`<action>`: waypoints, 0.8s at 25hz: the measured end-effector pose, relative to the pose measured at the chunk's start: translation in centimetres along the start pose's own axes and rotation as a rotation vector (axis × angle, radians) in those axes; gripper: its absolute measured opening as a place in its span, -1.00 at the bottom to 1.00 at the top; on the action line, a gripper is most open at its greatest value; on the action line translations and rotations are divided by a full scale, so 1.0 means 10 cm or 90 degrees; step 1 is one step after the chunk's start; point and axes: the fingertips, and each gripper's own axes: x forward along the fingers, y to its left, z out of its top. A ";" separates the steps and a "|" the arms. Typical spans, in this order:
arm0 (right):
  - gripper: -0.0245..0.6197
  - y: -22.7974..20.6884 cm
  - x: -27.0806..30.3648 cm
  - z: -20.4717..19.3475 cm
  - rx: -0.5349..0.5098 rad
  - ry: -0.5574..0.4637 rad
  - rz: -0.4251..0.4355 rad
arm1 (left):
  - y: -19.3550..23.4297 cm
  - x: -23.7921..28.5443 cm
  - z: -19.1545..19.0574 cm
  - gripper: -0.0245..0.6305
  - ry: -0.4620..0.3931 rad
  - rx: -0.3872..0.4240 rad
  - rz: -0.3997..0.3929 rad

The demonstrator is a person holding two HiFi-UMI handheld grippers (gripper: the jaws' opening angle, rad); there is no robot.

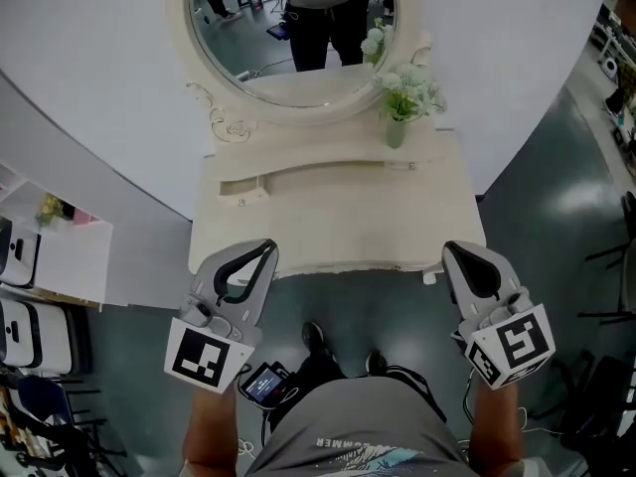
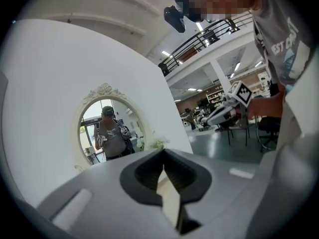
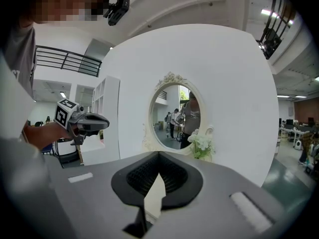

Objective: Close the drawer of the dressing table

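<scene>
Closing the drawer, progress: from the head view, no drawer box juts out past the scalloped front edge of the dressing table, so the drawer looks pushed in or nearly so. Its front is hidden under the table top, so I cannot tell for certain.
Left to do: at most a last push and a check that the front sits flush, as I judge it.
Drawer position: in the table's front, below the top, facing the person.
Left gripper: jaws pressed together and holding nothing. It hovers at the table's front left corner, and whether it touches the table cannot be told.
Right gripper: jaws also together and empty. It is just off the front right corner, beside the table.
Table surface: cream white and bare in front, with a low curved ledge at the back.
On the table: an oval mirror in a carved frame, and a vase of white flowers at the back right.
Mirror reflection: the person, standing.
Behind the table: a tall, curved white wall panel.
Floor: dark, glossy grey-green.
Left of the scene: a white shelf unit.
Wider room: a large hall with a railed upper balcony and ceiling lights, seen from the gripper views.
</scene>
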 end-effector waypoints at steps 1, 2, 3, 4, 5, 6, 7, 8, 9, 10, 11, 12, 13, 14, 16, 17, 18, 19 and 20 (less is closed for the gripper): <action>-0.92 0.02 0.08 0.04 0.000 0.001 -0.003 | 0.09 0.02 -0.04 -0.92 0.000 -0.005 -0.002; -0.92 0.05 0.15 0.07 -0.001 0.003 -0.006 | 0.18 0.03 -0.08 -0.92 -0.001 -0.009 -0.004; -0.92 0.09 0.23 0.11 -0.003 0.004 -0.009 | 0.27 0.04 -0.12 -0.92 -0.001 -0.012 -0.006; -0.92 0.13 0.31 0.14 -0.004 0.006 -0.011 | 0.36 0.05 -0.16 -0.92 -0.002 -0.015 -0.008; -0.92 0.17 0.40 0.17 -0.006 0.008 -0.013 | 0.46 0.06 -0.20 -0.92 -0.004 -0.017 -0.010; -0.92 0.21 0.48 0.20 -0.008 0.010 -0.016 | 0.55 0.08 -0.25 -0.92 -0.006 -0.019 -0.013; -0.92 0.25 0.57 0.22 -0.009 0.012 -0.019 | 0.65 0.09 -0.29 -0.92 -0.008 -0.021 -0.016; -0.92 0.29 0.66 0.25 -0.011 0.015 -0.022 | 0.74 0.10 -0.34 -0.92 -0.011 -0.024 -0.020; -0.92 0.34 0.74 0.28 -0.013 0.017 -0.027 | 0.83 0.11 -0.39 -0.92 -0.013 -0.028 -0.024; -0.92 0.38 0.83 0.31 -0.016 0.020 -0.031 | 0.93 0.12 -0.44 -0.92 -0.016 -0.034 -0.029; -0.92 0.42 0.91 0.35 -0.019 0.023 -0.036 | 1.03 0.12 -0.49 -0.92 -0.019 -0.039 -0.033; -0.92 0.47 1.00 0.39 -0.022 0.025 -0.041 | 1.14 0.12 -0.53 -0.92 -0.022 -0.043 -0.036; -0.92 0.52 1.08 0.44 -0.024 0.026 -0.046 | 1.25 0.11 -0.57 -0.92 -0.026 -0.046 -0.038; -0.92 0.58 1.16 0.48 -0.025 0.025 -0.050 | 1.36 0.09 -0.60 -0.92 -0.029 -0.048 -0.040; -0.92 0.69 1.31 0.57 -0.031 0.024 -0.056 | 1.56 0.06 -0.66 -0.92 -0.036 -0.048 -0.041; -0.92 0.74 1.37 0.60 -0.035 0.024 -0.058 | 1.64 0.05 -0.69 -0.92 -0.040 -0.048 -0.041; -0.92 0.79 1.43 0.63 -0.039 0.025 -0.057 | 1.71 0.05 -0.73 -0.92 -0.043 -0.047 -0.040; -0.92 0.85 1.48 0.63 -0.042 0.028 -0.054 | 1.78 0.04 -0.76 -0.92 -0.046 -0.048 -0.039; -0.92 0.91 1.54 0.63 -0.044 0.033 -0.050 | 1.84 0.03 -0.80 -0.92 -0.049 -0.050 -0.036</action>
